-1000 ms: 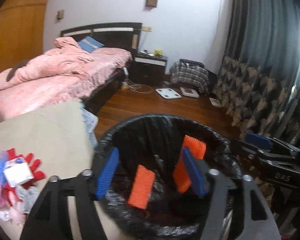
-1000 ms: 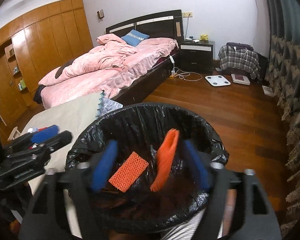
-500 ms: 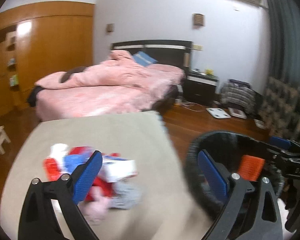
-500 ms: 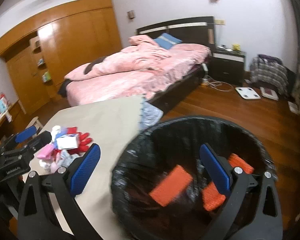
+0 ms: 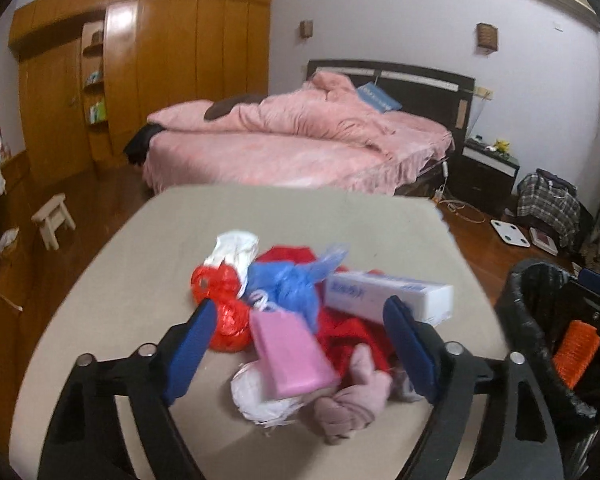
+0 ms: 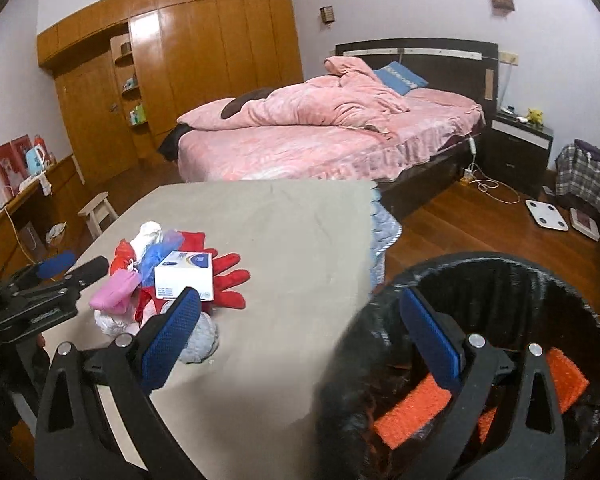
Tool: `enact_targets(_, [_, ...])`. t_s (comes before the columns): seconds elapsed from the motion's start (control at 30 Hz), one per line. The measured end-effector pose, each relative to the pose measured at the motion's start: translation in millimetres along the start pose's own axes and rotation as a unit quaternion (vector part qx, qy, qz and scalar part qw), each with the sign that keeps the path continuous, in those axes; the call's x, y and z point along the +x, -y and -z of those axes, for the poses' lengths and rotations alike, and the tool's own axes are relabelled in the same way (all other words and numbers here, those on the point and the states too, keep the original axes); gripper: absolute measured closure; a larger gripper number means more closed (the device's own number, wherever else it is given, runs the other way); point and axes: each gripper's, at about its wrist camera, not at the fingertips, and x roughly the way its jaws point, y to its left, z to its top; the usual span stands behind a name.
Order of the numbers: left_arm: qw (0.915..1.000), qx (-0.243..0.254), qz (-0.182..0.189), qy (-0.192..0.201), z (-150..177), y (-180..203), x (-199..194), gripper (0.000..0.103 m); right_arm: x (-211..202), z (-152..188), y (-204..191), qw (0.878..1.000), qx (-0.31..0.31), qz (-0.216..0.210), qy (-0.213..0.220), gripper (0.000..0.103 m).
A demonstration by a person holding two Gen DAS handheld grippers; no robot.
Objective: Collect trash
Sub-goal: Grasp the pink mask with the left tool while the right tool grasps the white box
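Attention is swinging off the black-lined bin (image 6: 500, 280) toward the trash pile (image 5: 300, 312), now filling the left view's centre. Left gripper (image 5: 300, 344) is hanging wide-spread over it, gripping nothing. Right gripper (image 6: 300, 336), equally spread and empty, is straddling table (image 6: 284, 240) and bin rim at lower right.

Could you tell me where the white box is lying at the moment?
The white box lies atop the trash pile on the table, at the left of the right wrist view, resting over the red glove beside the blue plastic bag.
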Motion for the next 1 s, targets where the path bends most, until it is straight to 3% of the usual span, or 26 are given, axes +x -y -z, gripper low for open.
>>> enact_targets(0.27, [0.998, -0.021, 0.028, -0.052, 14.3, -6.5, 30.2, 0.051, 25.0, 0.2, -14.9, 1.0, -0.016, -0.014, -0.012, 0.006])
enact_targets(0.3, [0.9972, -0.027, 0.038, -0.059, 16.0, -8.0, 33.6, 0.059, 27.2, -0.9, -16.7, 1.0, -0.018, -0.017, -0.014, 0.006])
enact_targets(0.43, [0.9961, -0.036, 0.053, -0.06, 17.2, -8.5, 33.4, 0.081, 35.0, -4.0, -26.1, 0.999, -0.03, -0.027, -0.018, 0.006])
enact_targets(0.53, [0.9965, -0.029, 0.056, -0.055, 15.7, -6.7, 30.1, 0.088, 42.9, -6.4, -34.0, 0.998, -0.036, -0.038, -0.02, 0.006])
enact_targets(0.7, [0.9968, -0.033, 0.06, -0.041, 7.5, -9.7, 21.5, 0.095, 57.9, -11.8, -45.4, 0.997, -0.032, -0.058, -0.028, 0.006])
enact_targets(1.0, [0.998, -0.019, 0.051, -0.03, -0.3, -15.5, 14.9, 0.095, 90.5, -17.8, -64.3, 0.995, -0.034, -0.076, -0.05, 0.006])
